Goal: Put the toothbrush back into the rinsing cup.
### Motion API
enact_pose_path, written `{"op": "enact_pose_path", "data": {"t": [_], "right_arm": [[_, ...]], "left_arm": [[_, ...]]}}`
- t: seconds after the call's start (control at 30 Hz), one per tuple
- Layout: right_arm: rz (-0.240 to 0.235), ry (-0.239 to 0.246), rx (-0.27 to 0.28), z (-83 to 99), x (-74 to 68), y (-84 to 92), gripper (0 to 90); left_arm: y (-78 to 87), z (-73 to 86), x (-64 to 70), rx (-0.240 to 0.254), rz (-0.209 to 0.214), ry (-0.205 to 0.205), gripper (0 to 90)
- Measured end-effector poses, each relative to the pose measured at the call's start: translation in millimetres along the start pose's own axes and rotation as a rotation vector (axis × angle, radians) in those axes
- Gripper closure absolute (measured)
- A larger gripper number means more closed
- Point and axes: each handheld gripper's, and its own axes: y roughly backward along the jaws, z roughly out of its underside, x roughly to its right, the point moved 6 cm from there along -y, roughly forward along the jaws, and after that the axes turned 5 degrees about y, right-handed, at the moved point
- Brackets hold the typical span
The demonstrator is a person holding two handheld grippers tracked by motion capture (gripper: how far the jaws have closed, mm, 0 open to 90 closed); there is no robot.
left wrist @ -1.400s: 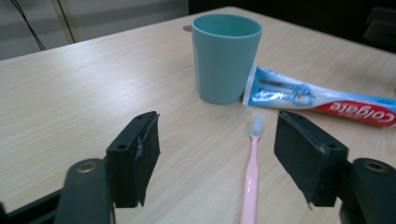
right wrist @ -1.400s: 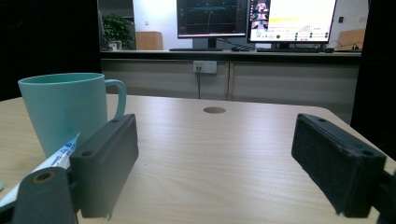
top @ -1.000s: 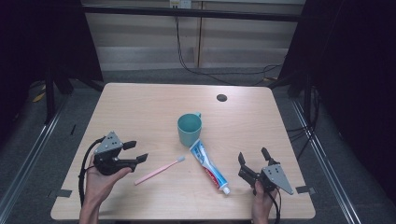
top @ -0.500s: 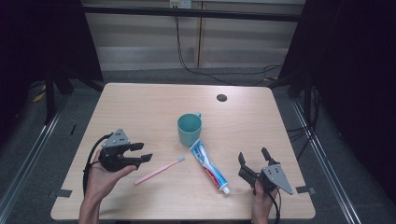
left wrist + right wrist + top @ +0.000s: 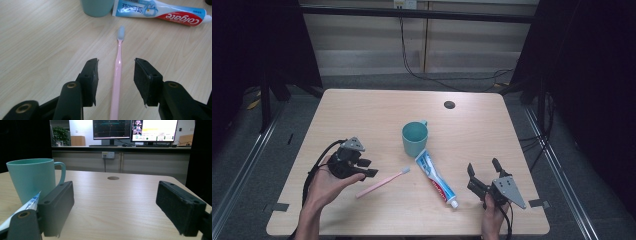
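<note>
The left gripper (image 5: pixel 368 168) has moved right towards the pink toothbrush (image 5: pixel 382 182), its jaws closing to straddle the handle, apparently not yet touching it.

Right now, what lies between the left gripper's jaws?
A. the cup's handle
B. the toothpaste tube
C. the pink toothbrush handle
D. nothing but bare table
C: in the left gripper view the toothbrush handle runs up the gap of the left gripper, whose jaws have just been closing; the pads do not touch it yet. The toothpaste and cup lie beyond.
</note>
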Motion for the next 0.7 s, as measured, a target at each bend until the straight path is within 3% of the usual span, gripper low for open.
{"op": "enact_pose_path", "data": {"t": [0.17,0.33,0.43,0.57,0.7], "right_arm": [[0.001,0.000,0.000,0.0,0.0,0.0,14.3],[0.001,0.000,0.000,0.0,-0.1,0.2,14.3],[0.001,0.000,0.000,0.0,-0.1,0.1,14.3],[0.002,0.000,-0.001,0.0,-0.1,0.1,14.3],[0.001,0.001,-0.001,0.0,-0.1,0.0,14.3]], "left_arm": [[-0.2,-2.4,-7.5,-0.043,-0.035,0.015,61.6],[-2.1,-3.4,-7.4,-0.101,-0.029,-0.001,62.3],[-8.9,-2.0,-7.2,-0.158,-0.027,0.022,59.4],[-17.3,-1.9,-9.5,-0.181,-0.040,0.050,60.6],[-23.6,-1.7,-7.4,-0.243,-0.020,0.048,61.3]]}}
